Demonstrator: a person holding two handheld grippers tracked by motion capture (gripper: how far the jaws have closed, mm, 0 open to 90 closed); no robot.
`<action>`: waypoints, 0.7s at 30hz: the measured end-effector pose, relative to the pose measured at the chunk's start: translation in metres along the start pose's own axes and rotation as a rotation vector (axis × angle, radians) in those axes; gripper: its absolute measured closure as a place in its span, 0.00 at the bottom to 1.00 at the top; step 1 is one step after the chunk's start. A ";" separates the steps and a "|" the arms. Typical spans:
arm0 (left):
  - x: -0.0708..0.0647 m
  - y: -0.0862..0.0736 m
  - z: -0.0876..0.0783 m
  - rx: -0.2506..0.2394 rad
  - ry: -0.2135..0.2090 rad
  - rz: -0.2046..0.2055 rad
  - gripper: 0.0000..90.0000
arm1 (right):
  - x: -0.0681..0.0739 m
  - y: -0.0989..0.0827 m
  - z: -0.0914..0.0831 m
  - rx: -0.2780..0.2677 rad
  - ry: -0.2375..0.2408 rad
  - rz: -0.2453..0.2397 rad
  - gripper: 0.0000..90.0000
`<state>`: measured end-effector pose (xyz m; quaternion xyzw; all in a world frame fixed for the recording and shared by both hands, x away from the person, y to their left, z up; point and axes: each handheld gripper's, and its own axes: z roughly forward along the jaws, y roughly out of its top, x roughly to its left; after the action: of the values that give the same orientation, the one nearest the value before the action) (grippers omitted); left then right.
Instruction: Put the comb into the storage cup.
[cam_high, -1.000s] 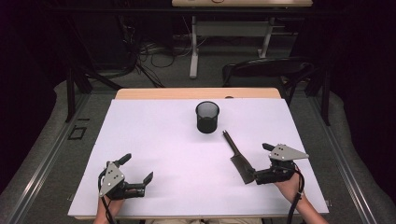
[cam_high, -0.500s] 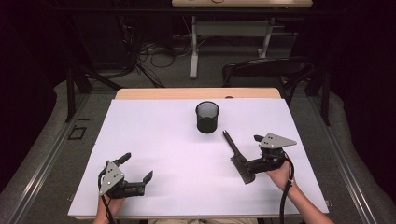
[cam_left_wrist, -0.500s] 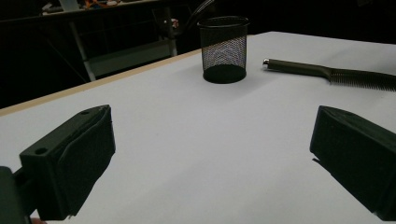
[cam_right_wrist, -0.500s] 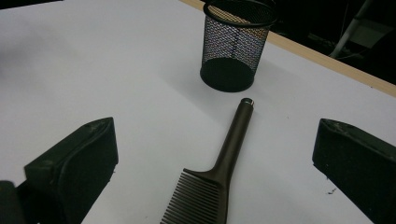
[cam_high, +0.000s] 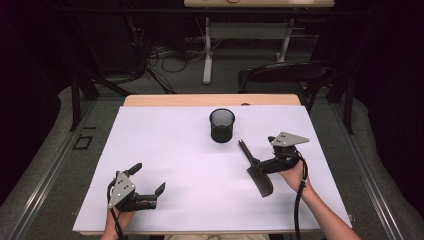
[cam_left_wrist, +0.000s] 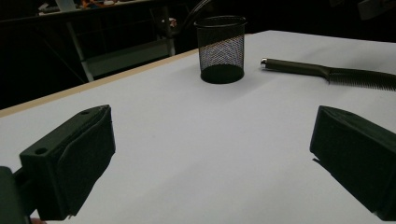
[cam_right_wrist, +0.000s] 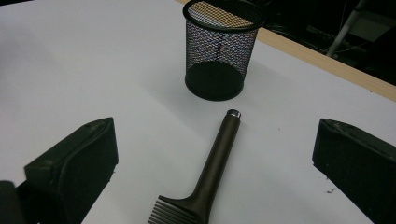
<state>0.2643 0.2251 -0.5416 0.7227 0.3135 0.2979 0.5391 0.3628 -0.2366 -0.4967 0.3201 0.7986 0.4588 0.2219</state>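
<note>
Centre-right of the high view: dark comb (cam_high: 260, 174), flat on white table cover (cam_high: 175, 150), handle toward black mesh pen cup (cam_high: 222, 125). Right gripper (cam_high: 260, 165) over it, jaws apart. Left gripper (cam_high: 150, 181) lower left, jaws apart, empty. No legible markings.

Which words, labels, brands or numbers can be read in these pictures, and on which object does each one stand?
There are none to read.
The comb shows no print on its handle.
The mesh cup bears no label.
The white table cover is plain.
The left gripper and the right gripper show no markings.
</note>
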 end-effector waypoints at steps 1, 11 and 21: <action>0.000 0.000 0.000 -0.001 0.000 0.000 0.00 | -0.001 0.001 0.001 0.005 -0.001 0.004 0.00; 0.000 -0.001 0.000 0.000 -0.002 0.001 0.00 | -0.009 0.008 0.017 0.033 -0.007 0.008 0.00; 0.000 0.000 0.001 -0.002 -0.010 0.006 0.00 | -0.017 0.012 0.026 0.057 -0.025 0.020 0.02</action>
<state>0.2651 0.2240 -0.5415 0.7247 0.3082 0.2961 0.5406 0.3955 -0.2287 -0.4977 0.3401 0.8053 0.4340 0.2179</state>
